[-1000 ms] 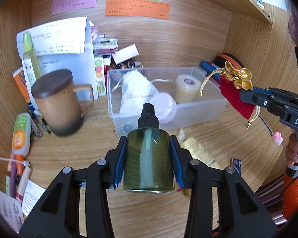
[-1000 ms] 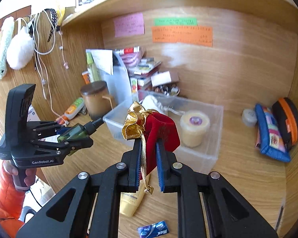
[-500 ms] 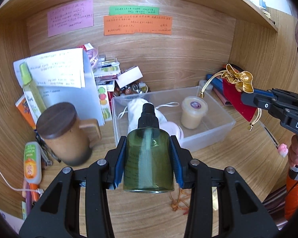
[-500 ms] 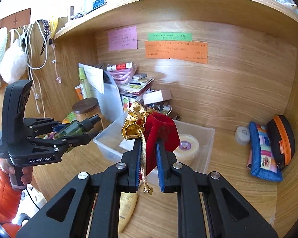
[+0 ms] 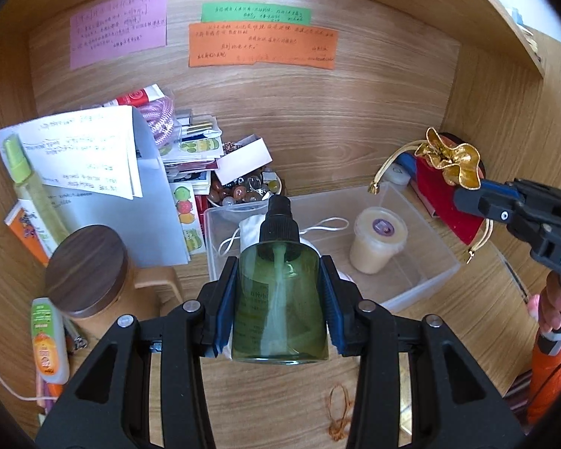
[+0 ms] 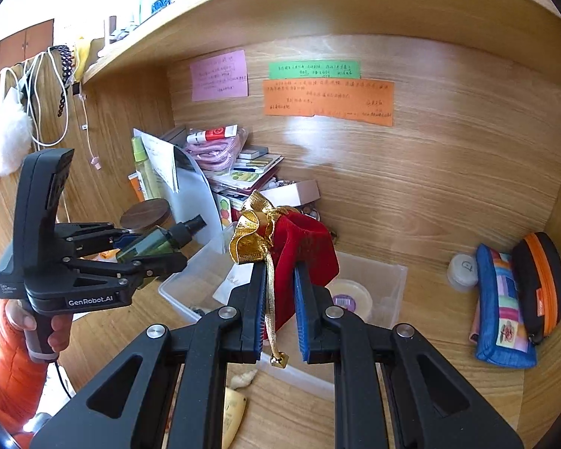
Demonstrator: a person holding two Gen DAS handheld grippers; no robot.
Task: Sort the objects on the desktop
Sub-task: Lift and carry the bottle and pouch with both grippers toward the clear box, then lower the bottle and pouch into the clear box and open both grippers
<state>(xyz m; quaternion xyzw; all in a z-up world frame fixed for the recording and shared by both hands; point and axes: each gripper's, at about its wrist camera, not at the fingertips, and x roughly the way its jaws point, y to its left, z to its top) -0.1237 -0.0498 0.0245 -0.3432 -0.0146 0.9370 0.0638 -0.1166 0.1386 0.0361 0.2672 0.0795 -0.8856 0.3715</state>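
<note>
Gripping green bottle and red pouch

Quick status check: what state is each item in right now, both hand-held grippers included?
Left hand-held gripper: shut on the green spray bottle, held in the air.
Green spray bottle: black cap on.
Right hand-held gripper: shut on the red pouch, held in the air.
Red pouch: gold-trimmed mouth gathered, cord dangling.
Clear bin: open, no lid.
Cream jar: upright in the bin, lid on.
Mug: upright, wooden lid on.
</note>
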